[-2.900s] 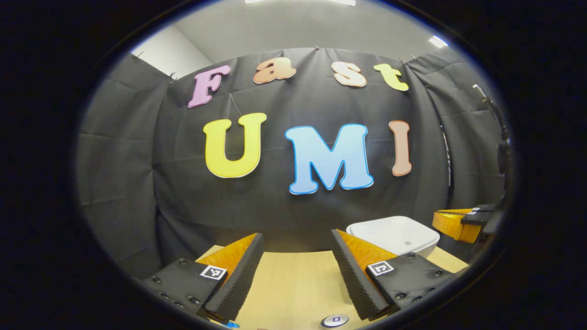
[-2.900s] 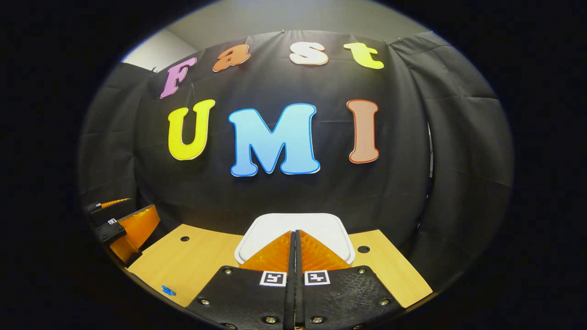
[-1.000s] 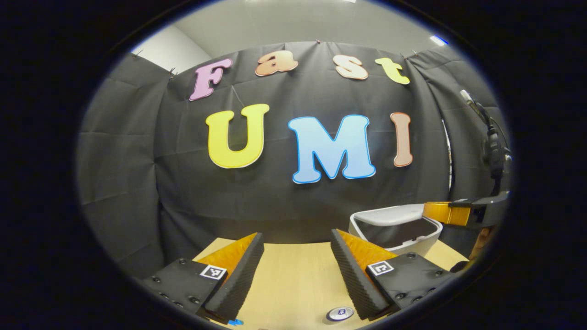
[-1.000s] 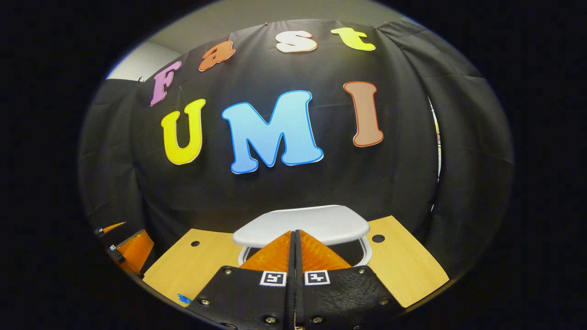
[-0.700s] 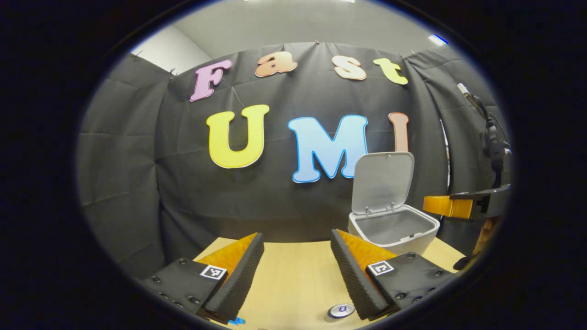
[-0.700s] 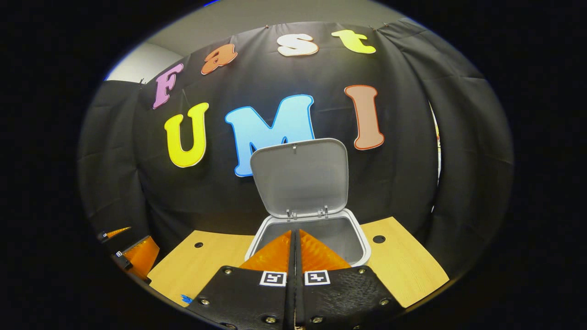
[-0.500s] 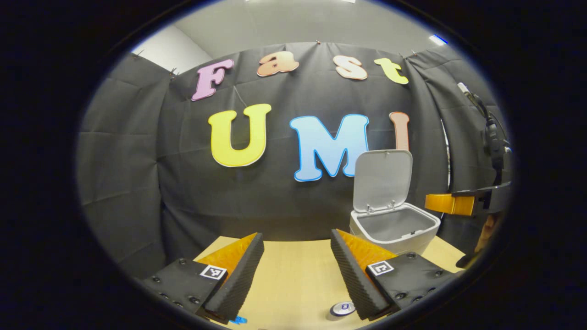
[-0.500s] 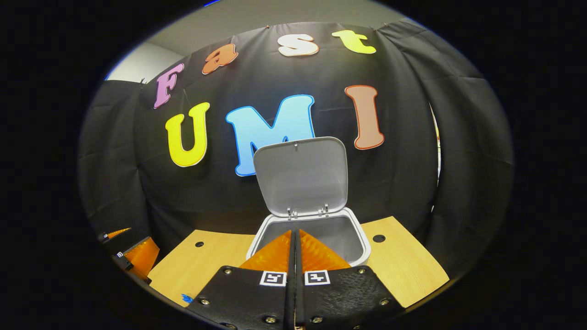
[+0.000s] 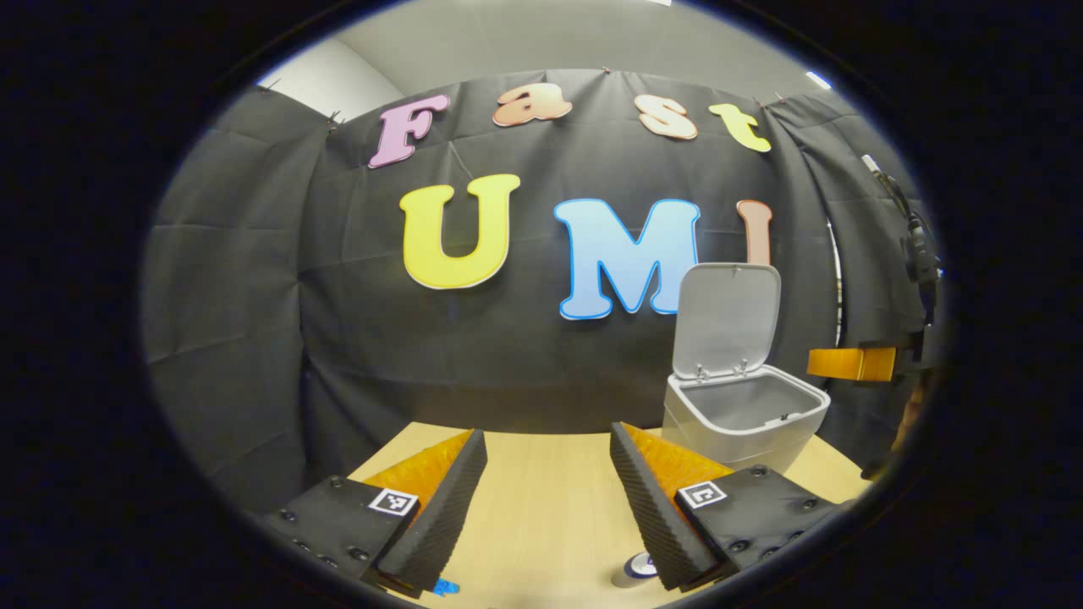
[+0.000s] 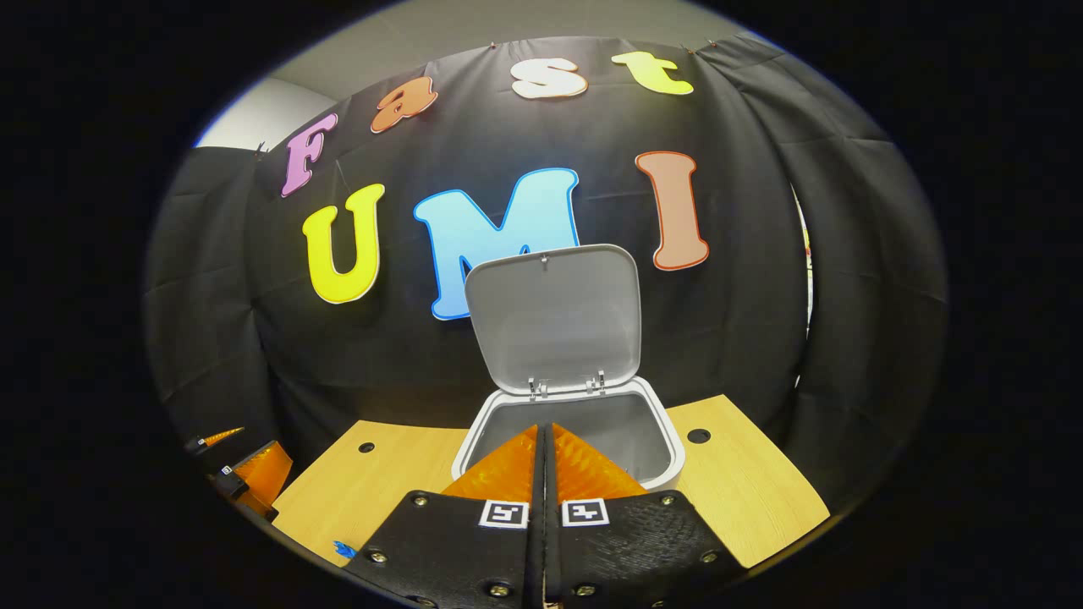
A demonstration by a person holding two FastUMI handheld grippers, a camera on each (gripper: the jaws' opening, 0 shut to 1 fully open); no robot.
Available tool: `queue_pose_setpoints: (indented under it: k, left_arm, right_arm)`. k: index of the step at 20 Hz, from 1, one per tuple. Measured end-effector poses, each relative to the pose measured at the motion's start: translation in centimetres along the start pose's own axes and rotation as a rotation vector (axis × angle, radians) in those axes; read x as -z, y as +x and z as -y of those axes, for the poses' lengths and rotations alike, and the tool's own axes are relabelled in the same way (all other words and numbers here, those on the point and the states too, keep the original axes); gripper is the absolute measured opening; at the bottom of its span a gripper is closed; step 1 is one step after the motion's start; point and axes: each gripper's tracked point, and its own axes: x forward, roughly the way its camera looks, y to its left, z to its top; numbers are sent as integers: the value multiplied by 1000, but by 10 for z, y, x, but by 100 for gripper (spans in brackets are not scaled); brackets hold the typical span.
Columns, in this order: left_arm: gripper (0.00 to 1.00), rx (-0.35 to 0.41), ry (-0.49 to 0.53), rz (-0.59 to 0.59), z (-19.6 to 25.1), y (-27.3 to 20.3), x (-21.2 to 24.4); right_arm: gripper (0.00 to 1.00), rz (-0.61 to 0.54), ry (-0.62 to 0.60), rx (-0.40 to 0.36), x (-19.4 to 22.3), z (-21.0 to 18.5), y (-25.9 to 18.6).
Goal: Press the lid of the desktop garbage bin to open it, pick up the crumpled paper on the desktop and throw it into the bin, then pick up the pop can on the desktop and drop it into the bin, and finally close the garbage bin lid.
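Bin (image 10: 660, 444): on the desk (image 10: 744, 499), lid (image 10: 554, 317) now upright; it lay flat 2.9 s ago. Right hand-held gripper (image 10: 544, 457): fingers pressed together, just before the bin's near rim. Left hand-held gripper (image 9: 548, 499): spread, empty, left of the bin. Can (image 9: 636, 568): near desk edge, beside the left gripper.

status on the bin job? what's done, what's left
Done: the lid stands open over the bin, whose visible inside looks empty. In hand: nothing; the right gripper is shut and empty at the bin's front edge, and the left gripper is open over the desk. Left: the crumpled paper, the pop can near the left gripper, then closing the lid.
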Motion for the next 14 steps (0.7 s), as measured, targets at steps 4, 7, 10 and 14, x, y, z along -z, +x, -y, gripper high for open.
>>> queue_pose_setpoints:
  k: [4, 7, 10, 14]
  left_arm:
    - [96, -46, 5, -72, -30, 2, 43]
    - [96, -81, -12, -146, -54, 3, 86]
    - [100, -110, -53, -229, -76, 1, 129]
    - [96, -152, -47, -331, -100, 0, 187]
  right_arm:
    - [0, -18, -12, -6, 7, -1, 5]
    - [0, -33, -25, -14, 12, -3, 8]
    - [0, -48, -34, -18, 16, -3, 11]
    - [0, -78, -51, -22, 27, -2, 13]
